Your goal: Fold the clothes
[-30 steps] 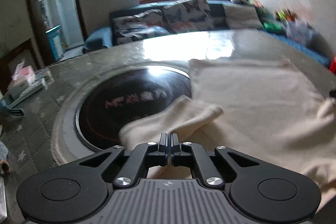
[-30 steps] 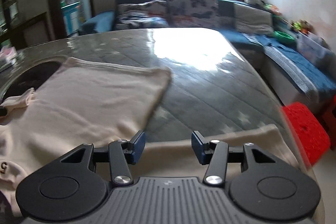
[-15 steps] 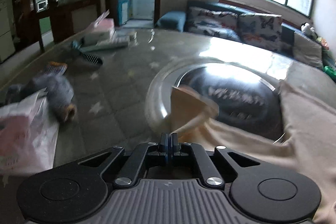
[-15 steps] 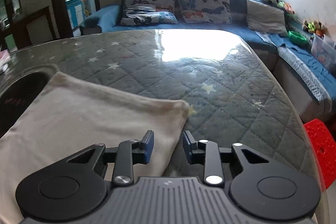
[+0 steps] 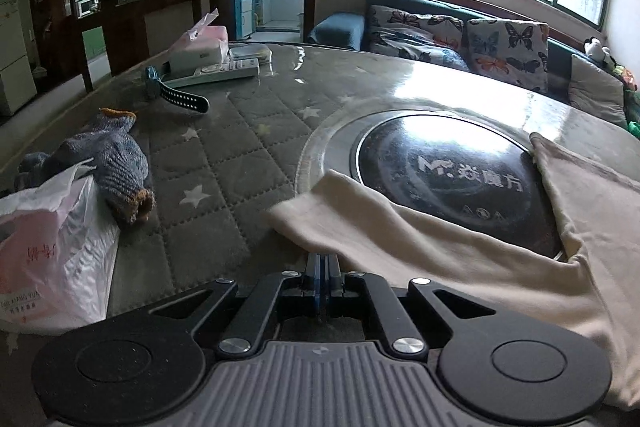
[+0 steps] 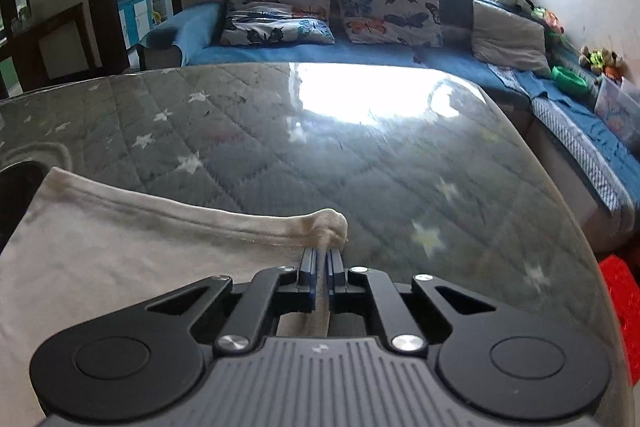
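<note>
Left wrist view: my left gripper (image 5: 322, 263) is pinched tight on the edge of the cream garment (image 5: 460, 251), whose sleeve (image 5: 320, 203) now lies flat just ahead of the fingers and over the rim of the round black cooktop (image 5: 452, 171). A second ago that sleeve sat folded in over the body; half a second ago it was lifted in the air, so I have drawn it out to the side. On the right, my right gripper (image 6: 322, 261) was standing open a second ago and has since shut on the hem corner (image 6: 330, 223), which bunches just beyond the fingertips. With both ends held, I judge the cloth is being spread or squared for a fold.

The table (image 6: 360, 163) wears a glossy grey quilted cover with stars. Left of the left fingers lie a knitted sock (image 5: 116, 163) and a plastic bag (image 5: 48, 251); beyond, a butterfly-cushioned sofa (image 6: 304, 11) sits under the window.
</note>
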The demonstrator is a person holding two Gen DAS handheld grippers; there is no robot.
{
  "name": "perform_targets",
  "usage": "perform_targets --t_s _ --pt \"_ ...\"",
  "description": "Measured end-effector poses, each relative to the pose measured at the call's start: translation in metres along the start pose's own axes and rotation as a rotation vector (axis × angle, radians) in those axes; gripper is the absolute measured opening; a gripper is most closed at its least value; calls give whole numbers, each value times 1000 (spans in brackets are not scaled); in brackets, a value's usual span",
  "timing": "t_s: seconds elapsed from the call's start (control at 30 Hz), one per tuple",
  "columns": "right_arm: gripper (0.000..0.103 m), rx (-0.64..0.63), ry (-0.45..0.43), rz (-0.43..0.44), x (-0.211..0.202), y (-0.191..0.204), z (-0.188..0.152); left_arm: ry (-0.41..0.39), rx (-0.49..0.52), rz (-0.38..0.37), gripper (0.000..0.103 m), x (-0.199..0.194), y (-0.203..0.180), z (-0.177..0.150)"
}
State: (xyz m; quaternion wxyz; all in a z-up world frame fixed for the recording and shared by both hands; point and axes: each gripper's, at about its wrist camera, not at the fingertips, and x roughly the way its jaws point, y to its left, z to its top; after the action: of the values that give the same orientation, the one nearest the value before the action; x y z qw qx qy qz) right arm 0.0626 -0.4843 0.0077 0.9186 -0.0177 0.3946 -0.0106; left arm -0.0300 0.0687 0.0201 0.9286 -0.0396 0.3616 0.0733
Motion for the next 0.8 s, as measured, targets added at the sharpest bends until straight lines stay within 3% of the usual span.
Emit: perform_targets --t_s 0.13,0.23,0.37,0.47,0.6,0.8 --pt "6 -53 5 -10 9 8 13 5 -23 -4 3 0 1 5" --pt "14 -81 1 -13 3 10 13 6 -45 -12 6 0 0 10" --pt "18 -122 -5 25 -23 14 3 6 -69 -21 29 3 -4 15" --pt "24 -184 -8 72 -50 23 -14 6 -87 -27 31 4 -7 19" --pt "30 -253 -6 146 -85 41 -38 -23 -117 -45 42 -6 -6 19" --pt "30 -371 11 333 -124 87 -74 -22 -145 -44 43 -11 -5 19"
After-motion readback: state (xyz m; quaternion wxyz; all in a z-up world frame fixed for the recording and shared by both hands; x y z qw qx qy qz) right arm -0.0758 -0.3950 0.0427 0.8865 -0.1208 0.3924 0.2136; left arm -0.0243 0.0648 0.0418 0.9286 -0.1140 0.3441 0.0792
